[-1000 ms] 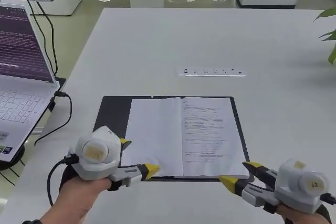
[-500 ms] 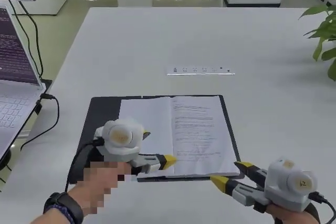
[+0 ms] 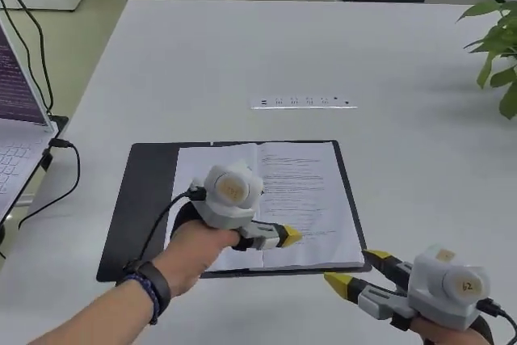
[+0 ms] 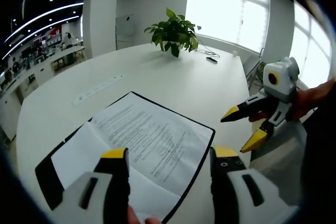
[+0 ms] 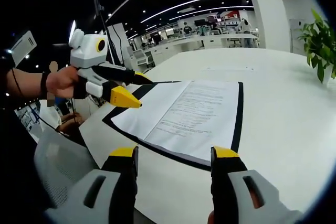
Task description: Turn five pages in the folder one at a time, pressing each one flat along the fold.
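- laptop [image 3: 11, 111] sits at the far-left edge of the bench [image 3: 202, 54], its cable [image 3: 60, 179] running near the folder but clear of it.
- folder [image 3: 145, 199] lies open and flat on the near middle of the bench, black cover showing on the left.
- blank page [image 3: 190, 175] lies left of the fold, printed page [image 3: 311, 179] right of it.
- left gripper [image 3: 284, 237] is reached across the near part of the pages, just right of the fold, pointing right. fingers [image 4: 114, 156] are spread with nothing between them. can't tell if they touch the paper.
- my read: it's there to press or pin the sheets by the fold.
- power strip [image 3: 303, 103] lies beyond the folder, well apart.
- right gripper [image 3: 357, 271] hovers off the folder's near-right corner, aimed at it. fingers [image 5: 224, 153] are released and hold nothing.
- my read: it's staged to lift the printed page's free corner, the easiest place to separate one sheet.
- plant [image 3: 494, 46] at the far right is out of the way.
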`<state>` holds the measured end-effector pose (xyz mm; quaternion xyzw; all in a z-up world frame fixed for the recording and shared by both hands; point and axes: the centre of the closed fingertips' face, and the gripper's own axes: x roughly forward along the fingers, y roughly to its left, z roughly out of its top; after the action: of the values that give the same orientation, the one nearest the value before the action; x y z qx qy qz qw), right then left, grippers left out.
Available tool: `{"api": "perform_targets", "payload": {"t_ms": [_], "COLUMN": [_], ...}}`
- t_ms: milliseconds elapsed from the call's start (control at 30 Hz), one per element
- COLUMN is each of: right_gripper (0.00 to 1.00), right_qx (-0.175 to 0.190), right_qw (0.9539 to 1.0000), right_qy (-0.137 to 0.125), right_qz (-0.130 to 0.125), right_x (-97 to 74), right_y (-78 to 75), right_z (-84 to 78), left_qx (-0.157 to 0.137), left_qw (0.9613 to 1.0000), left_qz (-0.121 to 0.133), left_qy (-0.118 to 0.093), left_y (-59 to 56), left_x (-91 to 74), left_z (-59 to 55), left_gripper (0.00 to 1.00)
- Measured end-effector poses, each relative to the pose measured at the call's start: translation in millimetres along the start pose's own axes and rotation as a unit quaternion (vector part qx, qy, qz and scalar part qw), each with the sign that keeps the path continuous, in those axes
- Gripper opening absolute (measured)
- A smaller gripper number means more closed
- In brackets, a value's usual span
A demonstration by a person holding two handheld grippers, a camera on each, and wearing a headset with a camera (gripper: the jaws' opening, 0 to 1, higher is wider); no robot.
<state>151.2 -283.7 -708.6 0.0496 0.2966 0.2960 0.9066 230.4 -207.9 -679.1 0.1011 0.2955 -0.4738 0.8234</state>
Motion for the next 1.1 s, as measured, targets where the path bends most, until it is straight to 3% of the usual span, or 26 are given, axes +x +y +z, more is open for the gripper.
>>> {"api": "perform_targets", "payload": {"t_ms": [400, 633, 833, 1100], "right_gripper": [0.56, 0.58, 0.59, 0.59], "right_qx": [0.002, 0.015, 0.024, 0.036], "right_qw": [0.9998, 0.9996, 0.9992, 0.9991], "right_qy": [0.017, 0.021, 0.028, 0.022], "right_qz": [-0.005, -0.012, -0.015, -0.009], "right_x": [-4.5, -5.8, -5.9, -3.3], "right_y": [-2.8, -6.2, -8.5, -3.8], "right_z": [-5.8, -9.7, -16.3, -10.6], "left_qx": [0.018, 0.017, 0.018, 0.015], "left_qw": [0.9983, 0.9968, 0.9947, 0.9937], "left_qz": [-0.052, -0.069, -0.069, -0.065], "left_qy": [0.018, 0.037, 0.074, 0.089], "left_y": [-22.4, -34.5, -38.5, -49.1], "left_x": [50.4, 79.0, 97.8, 120.0], "left_z": [9.1, 7.8, -14.0, -23.5], "left_gripper": [0.62, 0.62, 0.65, 0.69]}}
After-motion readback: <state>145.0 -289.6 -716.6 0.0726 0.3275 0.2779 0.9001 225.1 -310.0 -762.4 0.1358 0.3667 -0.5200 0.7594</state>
